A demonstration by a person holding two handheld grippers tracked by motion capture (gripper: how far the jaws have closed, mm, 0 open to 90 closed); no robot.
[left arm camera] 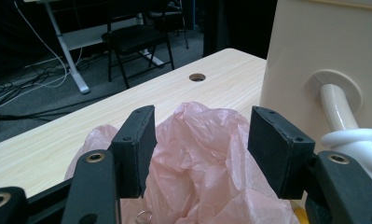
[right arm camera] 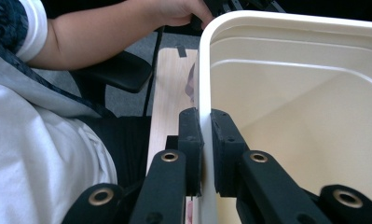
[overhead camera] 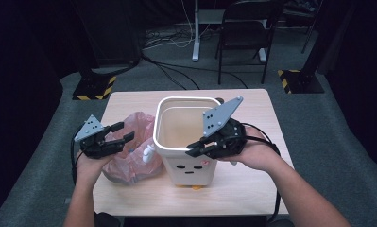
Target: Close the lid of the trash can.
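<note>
Right gripper (right arm camera: 206, 154) clamped bin (overhead camera: 165, 137) rim near side, left gripper (left arm camera: 200, 154) gaped empty over pink bag (left arm camera: 202, 163) beside bin; next, probably bag pickup.

Right gripper (right arm camera: 205, 154) is clamped on the near rim of the cream bin (right arm camera: 286, 93): one black jaw is set outside the wall, the other inside, with the pads pressed against the thin edge. The bin's smooth interior is seen at right. A strip of light wooden table (right arm camera: 167, 88) is seen left of the bin. A forearm (right arm camera: 104, 32) is stretched across the top, beside a white shirt (right arm camera: 34, 158) at left.
</note>
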